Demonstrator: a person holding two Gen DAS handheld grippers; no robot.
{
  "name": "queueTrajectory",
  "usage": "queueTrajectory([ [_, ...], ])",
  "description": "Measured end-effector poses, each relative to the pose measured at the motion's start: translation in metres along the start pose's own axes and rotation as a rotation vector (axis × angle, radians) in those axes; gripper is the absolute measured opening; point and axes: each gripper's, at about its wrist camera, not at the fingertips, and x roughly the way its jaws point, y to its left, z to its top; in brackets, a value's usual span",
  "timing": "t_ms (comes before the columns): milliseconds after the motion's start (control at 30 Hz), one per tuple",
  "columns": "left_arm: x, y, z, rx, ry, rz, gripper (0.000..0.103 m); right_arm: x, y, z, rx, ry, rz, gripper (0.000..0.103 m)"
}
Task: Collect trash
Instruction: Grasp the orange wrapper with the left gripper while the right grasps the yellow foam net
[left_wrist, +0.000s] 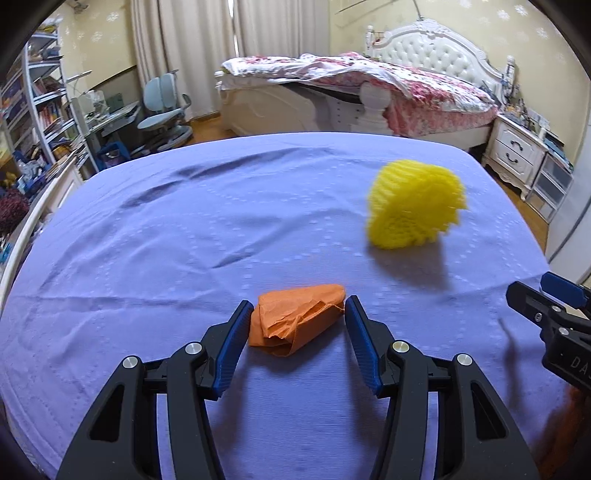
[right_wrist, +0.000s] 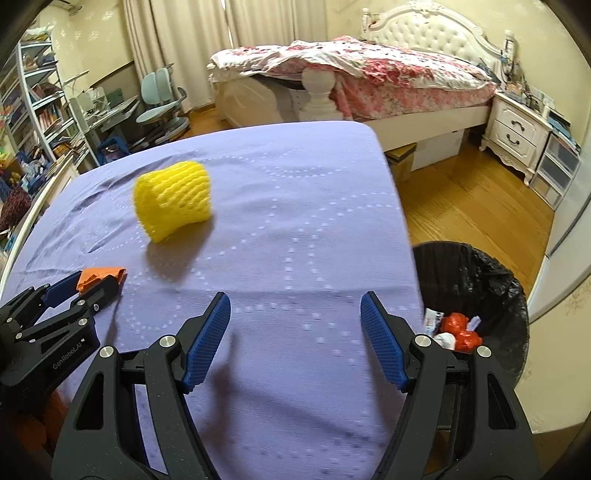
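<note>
A crumpled orange paper (left_wrist: 297, 317) lies on the purple tablecloth (left_wrist: 184, 240). My left gripper (left_wrist: 297, 308) is open with a finger on each side of the paper, close to it. A yellow foam fruit net (left_wrist: 415, 203) sits farther right on the cloth; it also shows in the right wrist view (right_wrist: 173, 199). My right gripper (right_wrist: 295, 304) is open and empty over the cloth near the table's right edge. It shows at the right edge of the left wrist view (left_wrist: 543, 299). The left gripper (right_wrist: 79, 286) and the orange paper (right_wrist: 99, 277) appear at the left of the right wrist view.
A bin with a black liner (right_wrist: 491, 280) stands on the floor right of the table, holding red and white trash (right_wrist: 456, 330). A bed (right_wrist: 369, 74), a nightstand (right_wrist: 517, 133), a desk chair (left_wrist: 162, 110) and bookshelves (left_wrist: 40, 110) stand beyond the table.
</note>
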Motion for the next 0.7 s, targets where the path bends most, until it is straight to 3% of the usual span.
queueTrajectory([
  [333,0.009,0.054,0.006,-0.064,-0.010,0.071,0.053,0.019,0.058,0.019,-0.042,0.009,0.053,0.078],
  [700,0.014,0.084,0.011,-0.096,-0.020,0.094,0.053,0.043,0.100,0.046,-0.039,-0.004,0.033,0.080],
])
